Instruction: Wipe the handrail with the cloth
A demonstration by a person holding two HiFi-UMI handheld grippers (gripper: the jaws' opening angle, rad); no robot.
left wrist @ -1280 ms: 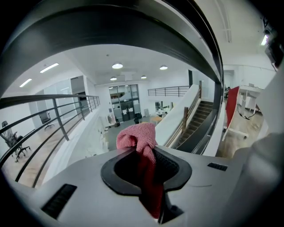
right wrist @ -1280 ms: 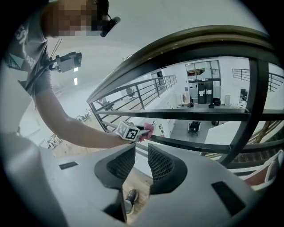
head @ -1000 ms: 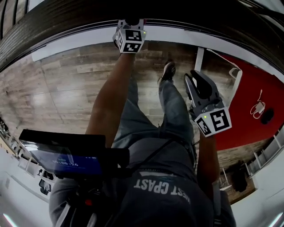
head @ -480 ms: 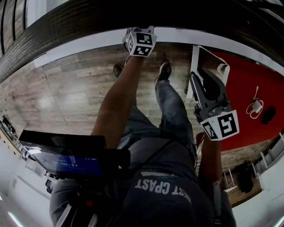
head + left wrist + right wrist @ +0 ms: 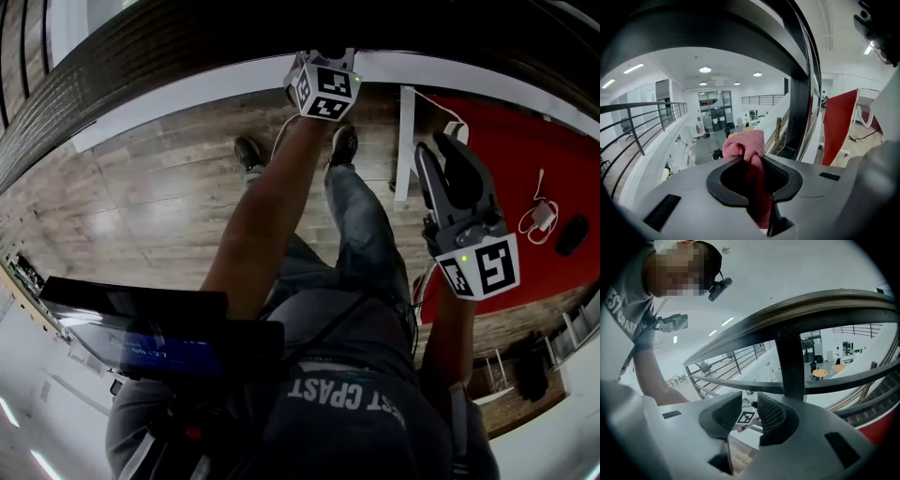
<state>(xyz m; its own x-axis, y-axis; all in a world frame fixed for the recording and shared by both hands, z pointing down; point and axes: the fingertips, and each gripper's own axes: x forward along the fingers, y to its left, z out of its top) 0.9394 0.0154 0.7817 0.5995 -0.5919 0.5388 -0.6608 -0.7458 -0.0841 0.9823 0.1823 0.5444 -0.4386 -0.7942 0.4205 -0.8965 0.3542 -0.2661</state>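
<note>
Both grippers have slid to the right in the head view since a moment ago. The left gripper has gone from the top middle toward the top right. The person's two shoes have stepped along the wood floor too.

The left gripper is squeezed tight on the pink cloth. The cloth sits in the middle of the left gripper view. One bunch pokes up out of the jaws and the rest hangs down between them. The dark handrail curves across the top of that view, just above the cloth. I can't tell if the cloth is rubbing the rail right now.

The right gripper is at the right of the head view, away from the rail. Its jaws are a little bit apart and there is nothing in them.

I think the wiping is going on, since the cloth is held up by the rail. The rail looks the same all along, so I can't say how much is clean. A long bit of it runs off to the upper left.

I count two grippers, one cloth and one top handrail.
</note>
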